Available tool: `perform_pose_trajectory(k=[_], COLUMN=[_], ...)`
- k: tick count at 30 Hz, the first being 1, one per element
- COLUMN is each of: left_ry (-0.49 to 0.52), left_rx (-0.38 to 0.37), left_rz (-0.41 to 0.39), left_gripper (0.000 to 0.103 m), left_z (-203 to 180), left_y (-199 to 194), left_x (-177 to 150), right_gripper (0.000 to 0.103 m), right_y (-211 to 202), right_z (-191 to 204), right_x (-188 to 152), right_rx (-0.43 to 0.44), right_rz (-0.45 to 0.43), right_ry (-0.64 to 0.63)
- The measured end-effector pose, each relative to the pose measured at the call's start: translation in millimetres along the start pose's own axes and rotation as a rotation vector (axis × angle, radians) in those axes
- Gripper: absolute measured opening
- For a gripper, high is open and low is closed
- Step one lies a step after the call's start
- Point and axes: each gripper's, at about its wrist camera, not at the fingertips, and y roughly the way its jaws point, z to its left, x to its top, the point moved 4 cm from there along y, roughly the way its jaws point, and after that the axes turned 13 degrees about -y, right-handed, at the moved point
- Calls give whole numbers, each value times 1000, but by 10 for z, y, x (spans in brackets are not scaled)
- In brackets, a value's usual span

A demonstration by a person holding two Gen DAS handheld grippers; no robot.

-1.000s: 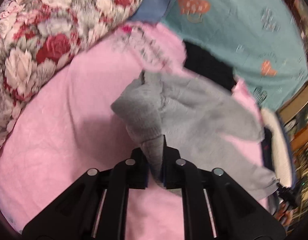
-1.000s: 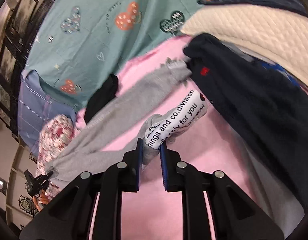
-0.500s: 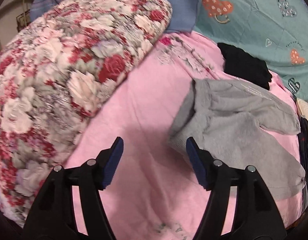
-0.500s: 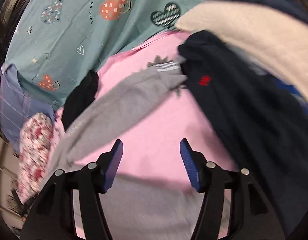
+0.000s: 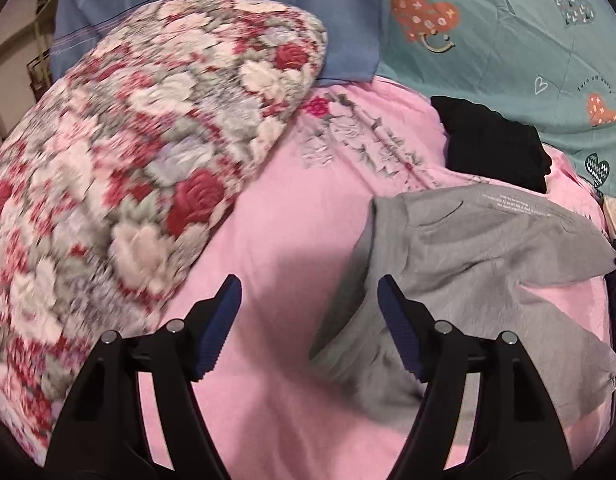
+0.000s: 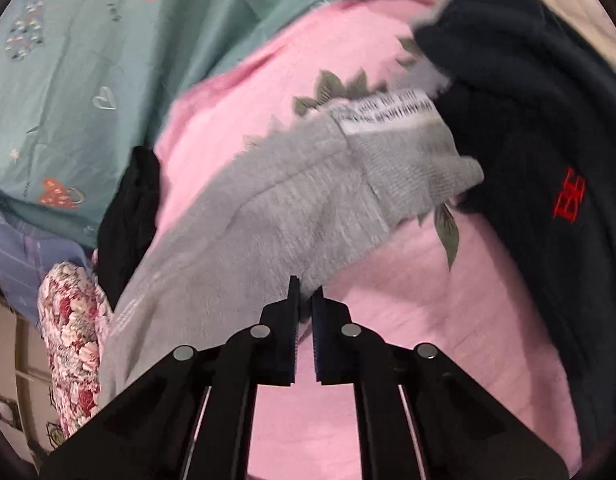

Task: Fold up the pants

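The grey sweatpants lie folded lengthwise on the pink bedsheet. In the left wrist view my left gripper is open and empty, its right finger just over the pants' waist edge. In the right wrist view the pants run from lower left to a cuff with a white printed label. My right gripper is shut, and its tips pinch the near edge of the grey pants.
A floral pillow lies left, with a blue pillow and a teal heart-print blanket behind. A black garment lies beyond the pants. A dark navy garment lies right of the cuff.
Both grippers let go of the pants about half a second ago. The left one stays open and has drawn back. The right one has shut again on the pants' edge.
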Motion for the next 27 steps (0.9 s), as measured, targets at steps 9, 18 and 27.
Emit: perform_pose_trajectory(k=[9, 18, 27], left_ry=[12, -92, -145], left_rx=[-66, -279, -347], left_rz=[222, 579, 386], left_gripper=[84, 84, 3], left_z=[-429, -555, -644], left_y=[1065, 1930, 1629], left_x=[466, 295, 551], right_gripper=[60, 66, 77], right_y=[-435, -815, -669], right_z=[-62, 197, 918], right_x=[-307, -600, -569], right_rx=[-294, -234, -162], right_rz=[97, -28, -44], right_ry=[-150, -189, -327])
